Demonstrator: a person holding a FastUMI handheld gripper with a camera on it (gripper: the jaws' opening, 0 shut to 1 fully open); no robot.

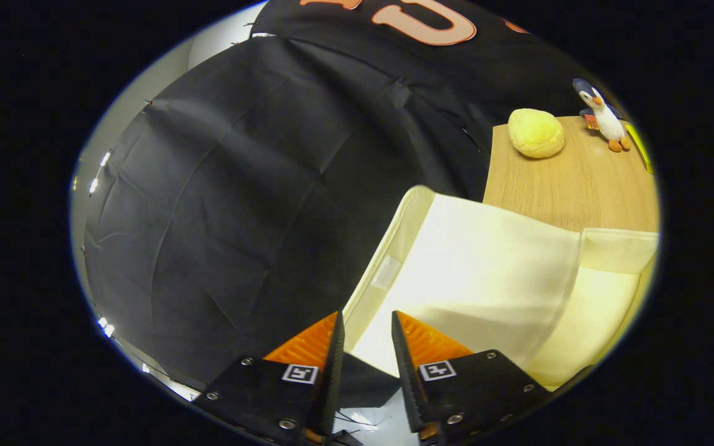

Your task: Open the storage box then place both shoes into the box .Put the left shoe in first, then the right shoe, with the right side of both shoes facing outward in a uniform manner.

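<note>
The cream fabric storage box [608, 310] lies just ahead of my fingers and to their right, in front of a wooden table. Its wide lid flap [487, 266] is tilted up toward me, and a seam separates it from the box's side panel. The flap's near left edge runs down into the gap between my fingertips. My gripper [366, 316] has its fingers apart, with the flap's corner showing between them; I see neither finger pressing on the fabric.
A wooden table [568, 186] stands beyond the box with a yellow plush bun [537, 132] and a small penguin toy [605, 118] on it. The black cloth wall [239, 186] hangs close ahead of the fingers and to their left.
</note>
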